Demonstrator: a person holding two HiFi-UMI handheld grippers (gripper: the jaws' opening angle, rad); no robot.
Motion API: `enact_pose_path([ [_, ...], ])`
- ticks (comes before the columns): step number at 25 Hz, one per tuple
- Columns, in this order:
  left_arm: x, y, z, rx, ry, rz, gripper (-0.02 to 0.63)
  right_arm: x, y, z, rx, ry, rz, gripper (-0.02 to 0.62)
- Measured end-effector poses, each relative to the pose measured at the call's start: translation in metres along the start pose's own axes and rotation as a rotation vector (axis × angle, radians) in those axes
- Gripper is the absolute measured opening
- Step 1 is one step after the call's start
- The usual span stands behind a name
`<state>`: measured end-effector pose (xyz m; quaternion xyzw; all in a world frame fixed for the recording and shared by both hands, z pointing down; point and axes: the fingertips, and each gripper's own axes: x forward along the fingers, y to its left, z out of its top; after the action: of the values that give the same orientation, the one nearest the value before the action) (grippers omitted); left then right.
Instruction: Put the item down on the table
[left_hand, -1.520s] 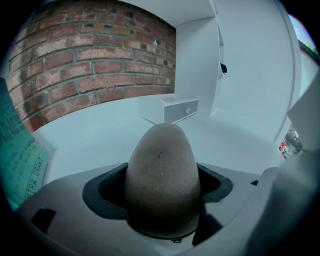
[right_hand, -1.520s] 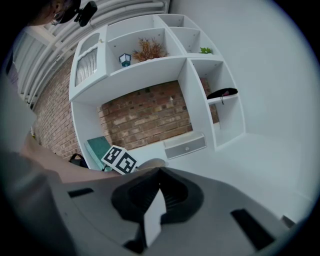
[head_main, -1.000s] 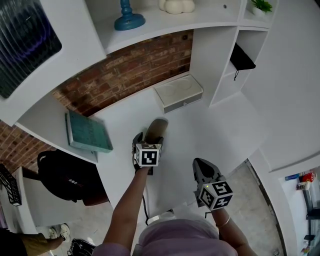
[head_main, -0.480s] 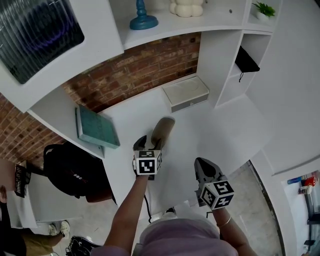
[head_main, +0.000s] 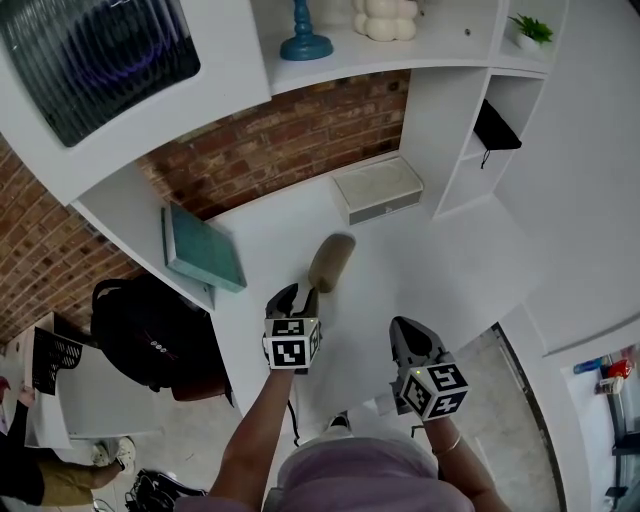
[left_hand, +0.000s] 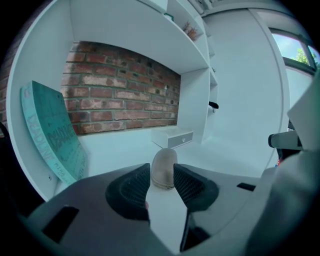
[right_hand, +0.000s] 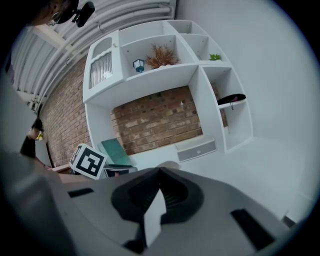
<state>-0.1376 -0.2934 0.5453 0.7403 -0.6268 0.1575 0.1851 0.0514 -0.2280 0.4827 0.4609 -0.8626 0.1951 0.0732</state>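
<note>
A beige rounded item (head_main: 331, 262) lies on the white table (head_main: 440, 270), and in the left gripper view the item (left_hand: 163, 169) rests just beyond the jaw tips. My left gripper (head_main: 297, 297) sits a little short of the item without touching it. Its jaws (left_hand: 161, 175) are closing with nothing between the pads. To the right, near the table's front edge, my right gripper (head_main: 405, 327) hovers, and in its own view the right gripper (right_hand: 160, 172) is shut and empty.
A white box (head_main: 378, 190) stands at the back against the brick wall (head_main: 290, 135). A teal book (head_main: 204, 248) leans at the left under a shelf. A black bag (head_main: 150, 335) sits beside the table's left edge. White cubby shelves (head_main: 470, 150) rise at the right.
My left gripper has drawn back toward me off the beige item, which stays lying on the table. Its jaws have narrowed. The right gripper has hardly moved.
</note>
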Motion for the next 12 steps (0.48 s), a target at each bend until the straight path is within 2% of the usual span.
enact_pose_path([
  [12, -0.040, -0.015, 0.002, -0.025, -0.060, -0.035, 0.062, -0.010, 0.008, -0.001, -0.004, -0.013, -0.005, 0.002],
])
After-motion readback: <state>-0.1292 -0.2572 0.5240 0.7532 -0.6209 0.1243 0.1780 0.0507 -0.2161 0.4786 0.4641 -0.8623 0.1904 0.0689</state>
